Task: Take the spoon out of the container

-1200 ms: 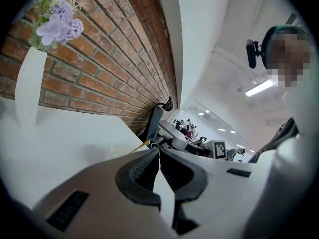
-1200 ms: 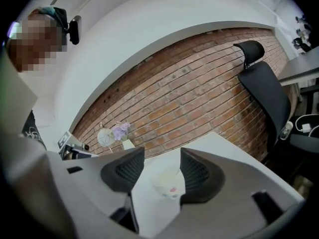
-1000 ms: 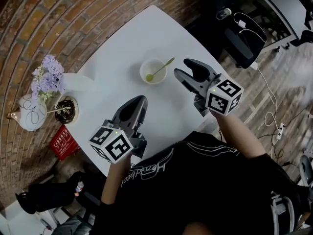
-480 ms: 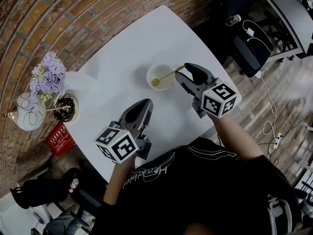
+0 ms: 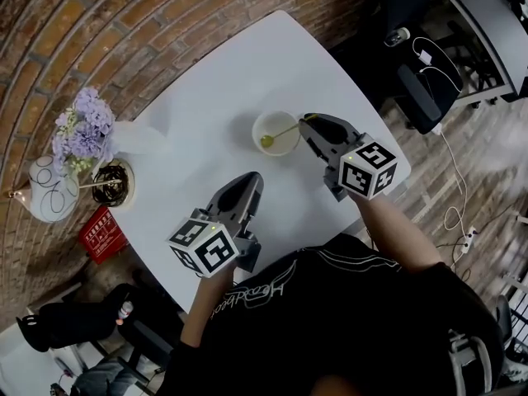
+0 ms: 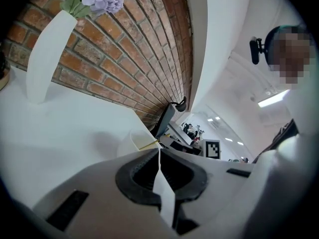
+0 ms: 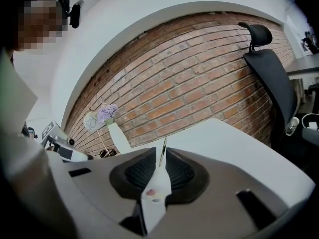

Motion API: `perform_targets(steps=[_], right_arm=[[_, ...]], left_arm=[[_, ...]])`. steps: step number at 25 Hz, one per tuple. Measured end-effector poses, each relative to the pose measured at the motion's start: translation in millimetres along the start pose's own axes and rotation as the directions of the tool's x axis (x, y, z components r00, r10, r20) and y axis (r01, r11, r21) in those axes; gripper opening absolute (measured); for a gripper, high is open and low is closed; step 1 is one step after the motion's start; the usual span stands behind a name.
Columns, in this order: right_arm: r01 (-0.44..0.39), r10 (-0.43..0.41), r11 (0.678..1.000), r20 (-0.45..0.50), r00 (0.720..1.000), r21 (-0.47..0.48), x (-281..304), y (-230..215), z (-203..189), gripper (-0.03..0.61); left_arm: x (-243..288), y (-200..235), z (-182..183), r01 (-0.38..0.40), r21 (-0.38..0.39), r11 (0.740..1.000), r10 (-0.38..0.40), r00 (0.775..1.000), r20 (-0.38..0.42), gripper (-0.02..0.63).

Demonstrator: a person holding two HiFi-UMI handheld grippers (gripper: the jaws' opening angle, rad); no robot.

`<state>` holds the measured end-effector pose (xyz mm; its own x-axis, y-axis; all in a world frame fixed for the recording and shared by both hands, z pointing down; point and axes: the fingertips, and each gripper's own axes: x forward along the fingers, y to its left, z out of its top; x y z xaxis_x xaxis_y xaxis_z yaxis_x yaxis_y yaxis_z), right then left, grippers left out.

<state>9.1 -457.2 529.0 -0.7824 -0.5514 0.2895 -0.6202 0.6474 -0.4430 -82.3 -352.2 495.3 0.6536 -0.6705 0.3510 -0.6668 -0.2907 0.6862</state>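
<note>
Pinching the spoon (image 5: 280, 131) firmly comes first. The right claw (image 5: 307, 125) is closing on the thin handle, which stands between its jaws in the right gripper view with its tip poking out past them. The grip looks to sit close to the handle's end, so the claw should finish clenching before any lift, or the slim handle may swivel in the pads.

The spoon lies in the container (image 5: 276, 120) on the table (image 5: 206, 97). Its scoop end rests low on the 8 o'clock side, and the handle leans over the rim at about 3 o'clock, where the claw meets it.

The best lift is probably mostly upward, easing toward 3 o'clock along the handle's own line, so the scoop end rises clear of the far wall instead of hooking the rim. The container looks light and nothing holds it down, so a sideways drag could slide or tip it.

The left claw (image 5: 247, 181) is clenched on nothing. It sits at about 7 o'clock from the container, well apart from it, and could move in to steady the container if it starts to follow the spoon. Whether the container holds anything else cannot be made out, so a slow, level lift is safer.
</note>
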Motion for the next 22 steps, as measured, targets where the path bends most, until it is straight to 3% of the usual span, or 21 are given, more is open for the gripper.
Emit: perform_targets(steps=[3, 9, 17, 22], right_arm=[[0.015, -0.015, 1.000, -0.001, 1.000, 0.002, 0, -1, 0, 0.017], [0.030, -0.030, 0.999, -0.005, 1.000, -0.013, -1, 1, 0, 0.009], [0.010, -0.011, 0.999, 0.021, 1.000, 0.047, -4, 5, 3, 0.002], [0.018, -0.018, 1.000, 0.035, 0.999, 0.012, -8, 11, 12, 0.000]], left_arm=[[-2, 2, -5, -0.002, -0.006, 1.000, 0.002, 1.000, -0.006, 0.009], [-7, 3, -9, -0.003, -0.013, 1.000, 0.003, 1.000, -0.001, 0.009], [-15, 1, -15, 0.000, -0.027, 1.000, 0.000, 1.000, 0.006, 0.009], [-25, 1, -15, -0.005, -0.039, 0.999, 0.006, 1.000, 0.021, 0.009]])
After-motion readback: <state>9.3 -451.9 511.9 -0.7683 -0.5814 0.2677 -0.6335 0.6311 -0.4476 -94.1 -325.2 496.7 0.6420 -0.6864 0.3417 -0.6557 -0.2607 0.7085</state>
